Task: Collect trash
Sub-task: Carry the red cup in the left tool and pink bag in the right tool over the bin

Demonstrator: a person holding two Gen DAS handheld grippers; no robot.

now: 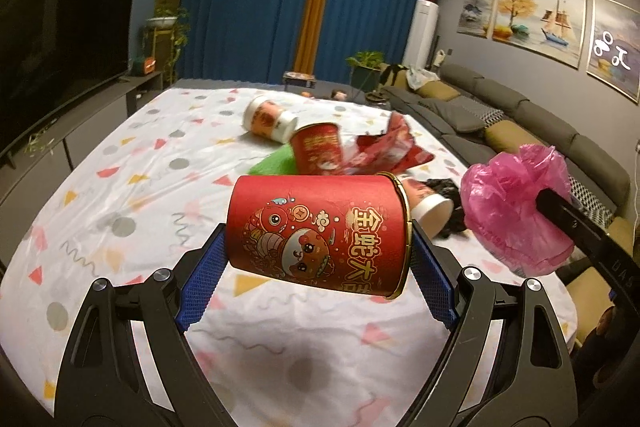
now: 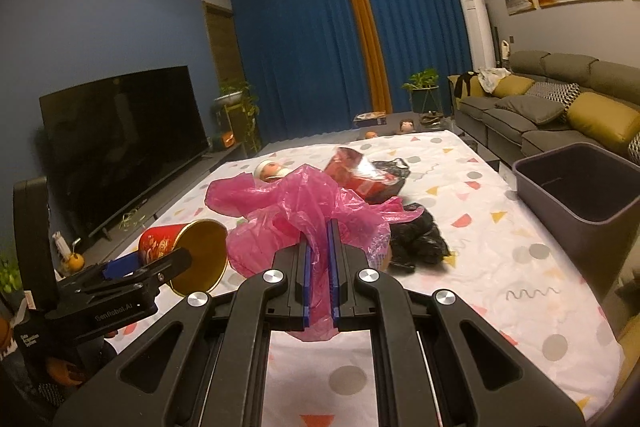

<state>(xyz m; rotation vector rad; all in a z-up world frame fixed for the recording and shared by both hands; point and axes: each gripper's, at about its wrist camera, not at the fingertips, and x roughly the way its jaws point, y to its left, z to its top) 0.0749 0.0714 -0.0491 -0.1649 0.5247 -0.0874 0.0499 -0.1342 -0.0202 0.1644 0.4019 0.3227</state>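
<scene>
Below, both wrist views over a table covered w/ a patterned sheet [image 2: 500, 247].

Hidden/cut off: left gripper [image 1: 316, 251] clamps a red paper cup [image 1: 320, 231] sideways between blue pads, lifted off the sheet; the cup's far side and part of its gold rim are out of sight in left view, while right view shows its open gold mouth [image 2: 200, 259]. Right gripper [image 2: 320, 259] is pinched on a pink plastic bag [image 2: 296, 211]; the bag's bulk blocks much of the trash pile behind it, and its lower end hangs down between the fingers. Behind: a second red cup [image 1: 318, 151] lying on its side, torn red wrapper [image 1: 396, 143], a white-and-red cup [image 1: 270, 119], a green scrap [image 1: 276, 163] mostly covered, and a black bag [image 2: 416, 239] whose shape is hard to read. Another white-rimmed cup [image 1: 430, 207] is half hidden behind the held cup.

Edges/room: sheet is bare toward the near edge and left side. A grey bin [image 2: 580, 187] stands at the table's right edge, mouth open; sofa [image 2: 560, 107] just beyond. TV [image 2: 120, 147] along the left wall.

Writing: held cup carries gold Chinese characters, "金蛇" legible, rest cut off, plus a cartoon snake fig. Left gripper body reads "GenRobot.AI" in right view; smaller label below too blurred to read.
</scene>
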